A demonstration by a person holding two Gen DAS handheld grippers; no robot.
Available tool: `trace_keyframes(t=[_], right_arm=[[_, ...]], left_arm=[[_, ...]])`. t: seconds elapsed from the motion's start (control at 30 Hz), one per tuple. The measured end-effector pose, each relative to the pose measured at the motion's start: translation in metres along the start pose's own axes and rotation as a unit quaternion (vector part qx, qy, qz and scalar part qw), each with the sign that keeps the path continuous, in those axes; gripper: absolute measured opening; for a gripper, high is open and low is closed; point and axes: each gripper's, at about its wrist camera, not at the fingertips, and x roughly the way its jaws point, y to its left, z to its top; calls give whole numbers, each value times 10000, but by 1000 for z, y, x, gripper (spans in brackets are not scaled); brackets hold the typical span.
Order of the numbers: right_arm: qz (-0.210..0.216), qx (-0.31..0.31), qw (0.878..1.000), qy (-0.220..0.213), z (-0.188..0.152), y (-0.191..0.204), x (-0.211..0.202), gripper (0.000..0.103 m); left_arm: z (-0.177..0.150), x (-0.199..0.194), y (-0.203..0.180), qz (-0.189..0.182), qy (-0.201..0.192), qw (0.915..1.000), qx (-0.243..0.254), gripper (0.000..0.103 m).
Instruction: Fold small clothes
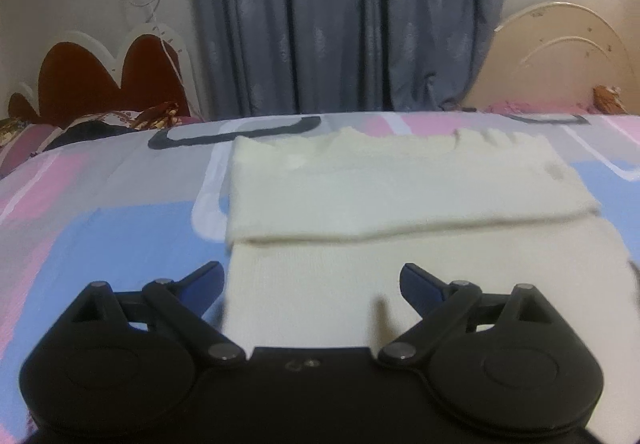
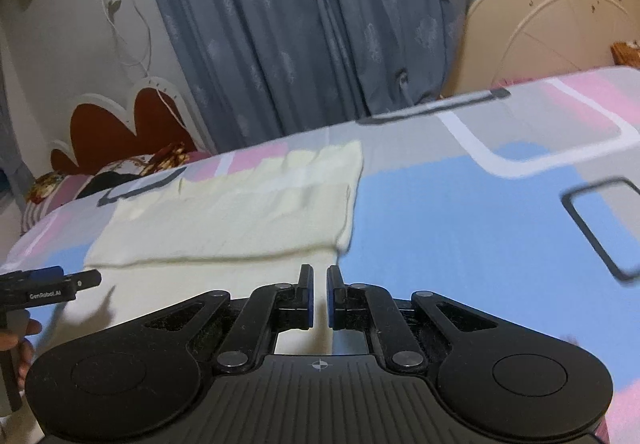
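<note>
A cream knitted garment (image 1: 400, 183) lies flat on the patterned bed sheet (image 1: 120, 228), its far part folded over so a double layer ends in a straight edge across the middle. My left gripper (image 1: 312, 272) hovers open and wide over the garment's near left part, with nothing between its fingers. The right wrist view shows the same garment (image 2: 224, 219) to the left. My right gripper (image 2: 320, 272) is shut above its near right edge and holds nothing. The left gripper (image 2: 52, 284) shows at that view's left edge, with a hand (image 2: 24, 336) below it.
The sheet (image 2: 460, 224) has pink, blue and grey blocks and spreads far to the right of the garment. Grey curtains (image 1: 340, 23) hang behind the bed. A red and white headboard (image 1: 100, 75) with pillows stands back left, a cream headboard (image 1: 560, 55) back right.
</note>
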Motion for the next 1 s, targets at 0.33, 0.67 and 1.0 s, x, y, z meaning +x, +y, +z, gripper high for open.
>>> trace_keyframes(t=[0.33,0.67,1.0], right_arm=[[339,299,9977,509,-69,0,-98,66],[777,1285,9826,1092,-135,-14,-140,51],[1397,1521,9696,1311,-142,-3,-145,51]], left_arm=[[-104,-113,68,-618,740,9943,-452,73],[-150,-139,103,-1783,1125,9632,-1665,67],[-158,-132,111,-2441,1261,9371,-2151,62]])
